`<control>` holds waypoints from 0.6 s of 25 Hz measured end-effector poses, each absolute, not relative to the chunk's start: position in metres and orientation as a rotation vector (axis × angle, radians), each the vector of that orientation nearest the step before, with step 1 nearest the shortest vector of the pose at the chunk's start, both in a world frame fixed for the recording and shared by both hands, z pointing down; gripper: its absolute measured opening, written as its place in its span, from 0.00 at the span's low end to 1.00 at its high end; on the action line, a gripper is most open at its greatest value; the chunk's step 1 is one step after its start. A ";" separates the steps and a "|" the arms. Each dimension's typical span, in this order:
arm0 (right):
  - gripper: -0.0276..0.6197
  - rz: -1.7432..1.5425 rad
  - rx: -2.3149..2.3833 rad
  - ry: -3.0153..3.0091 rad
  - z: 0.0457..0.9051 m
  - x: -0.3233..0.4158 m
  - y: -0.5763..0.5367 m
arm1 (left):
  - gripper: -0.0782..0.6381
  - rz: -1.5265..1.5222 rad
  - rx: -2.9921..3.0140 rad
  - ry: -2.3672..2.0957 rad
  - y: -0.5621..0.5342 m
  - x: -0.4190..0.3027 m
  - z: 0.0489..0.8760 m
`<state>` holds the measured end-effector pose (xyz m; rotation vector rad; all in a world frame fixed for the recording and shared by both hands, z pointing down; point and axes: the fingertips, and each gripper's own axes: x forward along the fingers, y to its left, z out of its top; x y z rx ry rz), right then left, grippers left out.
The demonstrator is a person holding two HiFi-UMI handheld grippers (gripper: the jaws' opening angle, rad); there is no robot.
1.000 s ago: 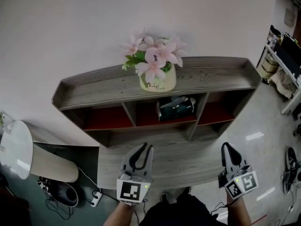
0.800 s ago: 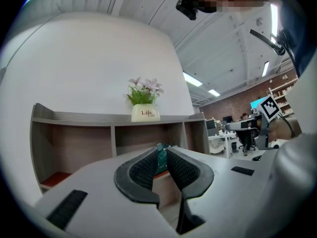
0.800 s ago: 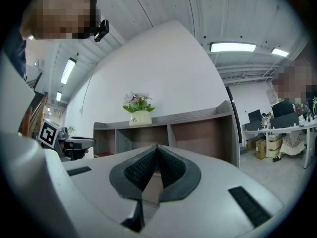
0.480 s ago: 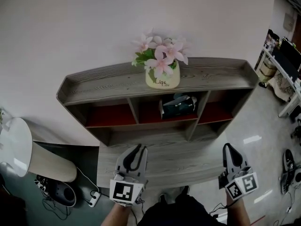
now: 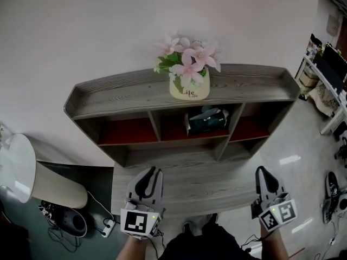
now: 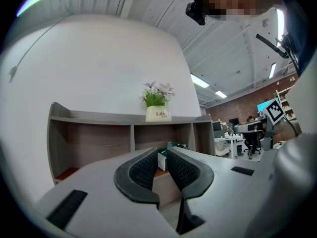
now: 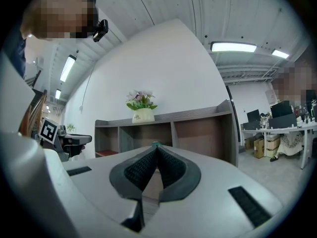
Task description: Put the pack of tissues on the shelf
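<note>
My left gripper [image 5: 152,170] and right gripper [image 5: 262,170] hang before the shelf [image 5: 244,85], claws pressed together, empty, since the pack of tissues [image 5: 205,121] already sits in its middle compartment

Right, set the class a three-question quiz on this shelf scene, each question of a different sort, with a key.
1. Multiple choice: which compartment of the shelf holds the pack of tissues? A left, B middle, C right.
2. True or false: the flower pot stands on the floor.
3. Fill in: the jaws of the left gripper and the right gripper are both ____.
Key: 1 B. 2 False: the flower pot stands on the shelf's top board. 3 Shut, with nothing held.
</note>
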<state>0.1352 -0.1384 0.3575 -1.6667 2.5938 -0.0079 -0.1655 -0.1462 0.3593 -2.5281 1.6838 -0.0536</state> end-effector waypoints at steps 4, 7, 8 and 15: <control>0.06 -0.013 -1.655 2.597 0.357 0.135 -0.144 | 0.20 -0.047 -2.511 1.701 -0.148 -0.166 0.357; 0.06 -0.012 -1.642 2.601 0.357 0.136 -0.150 | 0.20 -0.051 -2.490 1.718 -0.152 -0.167 0.356; 0.06 -0.012 -1.639 2.602 0.357 0.137 -0.151 | 0.20 -0.054 -2.485 1.722 -0.152 -0.167 0.356; 0.06 -0.012 -1.624 2.601 0.356 0.143 -0.160 | 0.20 -0.074 -2.469 1.747 -0.157 -0.166 0.359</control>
